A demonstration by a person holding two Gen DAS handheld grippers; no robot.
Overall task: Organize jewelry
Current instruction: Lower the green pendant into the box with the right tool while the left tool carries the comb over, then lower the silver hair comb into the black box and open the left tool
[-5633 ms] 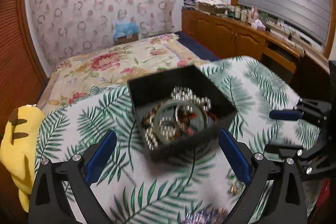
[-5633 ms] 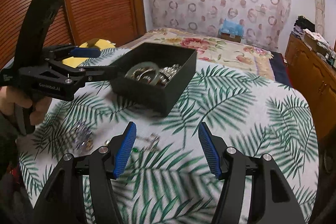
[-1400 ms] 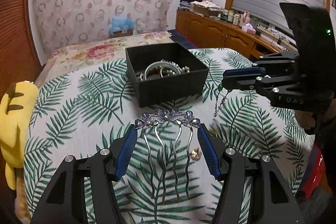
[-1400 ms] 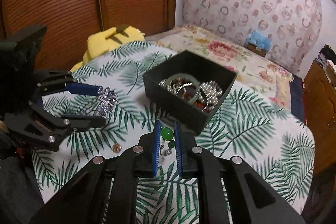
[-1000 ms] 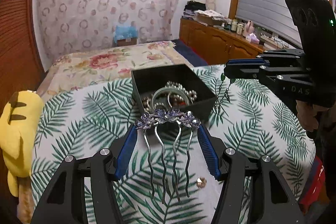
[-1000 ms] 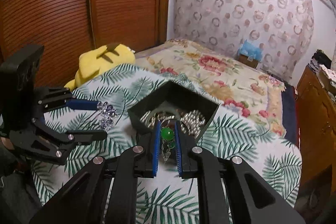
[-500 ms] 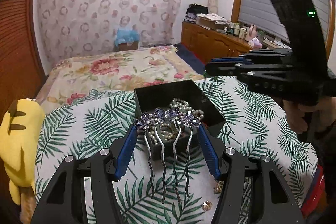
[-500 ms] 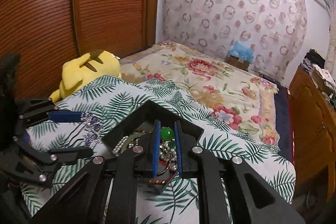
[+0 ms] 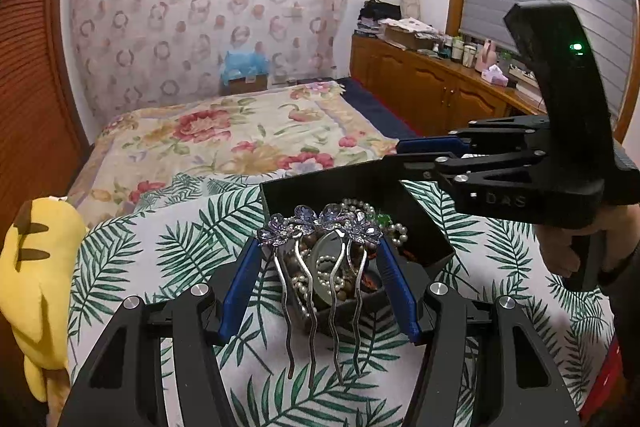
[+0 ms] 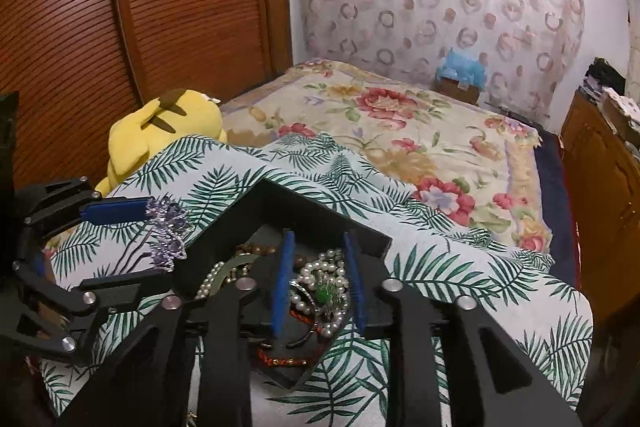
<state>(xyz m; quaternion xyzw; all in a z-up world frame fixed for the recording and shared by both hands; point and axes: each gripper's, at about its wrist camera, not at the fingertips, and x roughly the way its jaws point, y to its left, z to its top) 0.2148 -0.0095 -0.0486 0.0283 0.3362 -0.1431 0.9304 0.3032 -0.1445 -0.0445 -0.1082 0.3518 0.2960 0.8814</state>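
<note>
Since half a second ago the black box [image 9: 360, 195] has slid in under the left gripper [image 9: 320, 267], whose fingers are clamped on the flowered crown of the hair comb [image 9: 320, 227], its wavy prongs hanging back between them; the comb looks light, stiff and slippery on its metal, so the knobbly crown is judged the safest hold. In the right wrist view the right gripper [image 10: 318, 279] has just been opening over the box, and the green earring [image 10: 322, 293], small, limp and light, lies loose on the pearls [image 10: 320, 269] between the parted fingers, untouched by either.
</note>
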